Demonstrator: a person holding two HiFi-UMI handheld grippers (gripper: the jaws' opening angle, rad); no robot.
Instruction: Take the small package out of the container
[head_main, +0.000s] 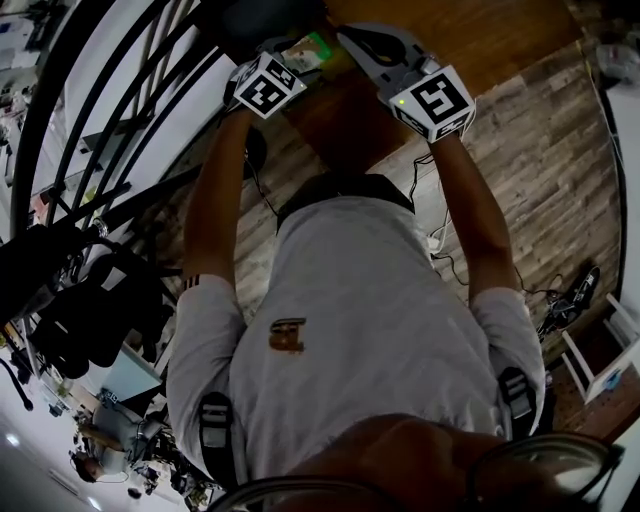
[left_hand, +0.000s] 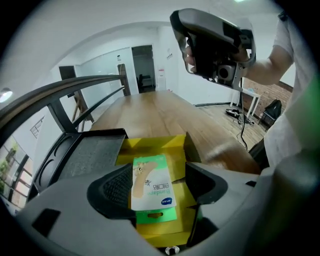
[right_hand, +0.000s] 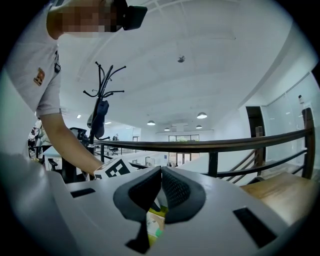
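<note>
Fingers (left_hand: 112, 192) on my left gripper (left_hand: 159, 172) stood open astride the small package (left_hand: 151, 182), right gripper (right_hand: 161, 172) pinched shut, empty; I risked pinching the container (left_hand: 150, 147) wall too.

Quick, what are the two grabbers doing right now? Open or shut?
Left gripper: open, with the packet between its jaws, not squeezed.
Right gripper: shut, holding nothing.

The head camera looks steeply down past the person's chest onto the left claw (head_main: 285, 55) and right claw (head_main: 350, 40). The left claw's camera tilts down, close over the packet (left_hand: 152, 182) between its jaws. The right claw's camera faces level across the room, with that packet showing just below its jaws.
</note>
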